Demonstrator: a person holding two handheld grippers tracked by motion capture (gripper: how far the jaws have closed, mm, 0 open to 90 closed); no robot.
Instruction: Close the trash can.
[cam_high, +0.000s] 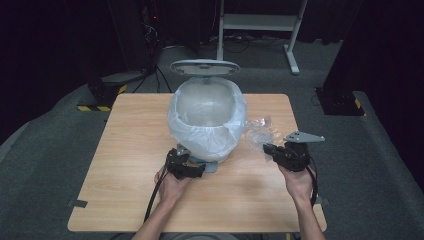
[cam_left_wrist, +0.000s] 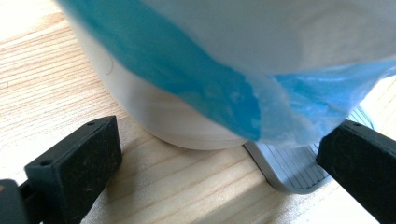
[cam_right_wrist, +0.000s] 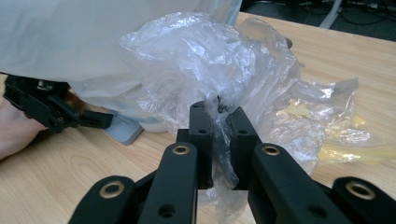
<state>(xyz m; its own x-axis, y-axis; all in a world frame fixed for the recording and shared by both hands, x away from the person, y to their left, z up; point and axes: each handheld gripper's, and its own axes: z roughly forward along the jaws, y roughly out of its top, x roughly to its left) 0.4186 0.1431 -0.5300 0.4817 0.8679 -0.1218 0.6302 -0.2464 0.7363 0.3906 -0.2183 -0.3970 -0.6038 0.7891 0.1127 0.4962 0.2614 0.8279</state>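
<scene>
A white pedal bin (cam_high: 207, 122) with its lid (cam_high: 205, 67) tipped up stands on the wooden table (cam_high: 130, 150), lined with a pale bag (cam_high: 185, 135) folded over the rim. Just right of the bin, the right gripper (cam_right_wrist: 219, 121) has its jaws pressed together on a crumpled clear plastic bag (cam_right_wrist: 205, 60), pinching a fold of the film; the rest of it bunches up close beside the bin's side. A second bit of clear wrapping with yellowish streaks (cam_right_wrist: 327, 126) lies on the table just beyond. At the bin's front foot, the left gripper (cam_left_wrist: 219, 158) sits low with its jaws spread wide either side of the grey foot pedal (cam_left_wrist: 289, 168), one jaw over the pedal's edge.
</scene>
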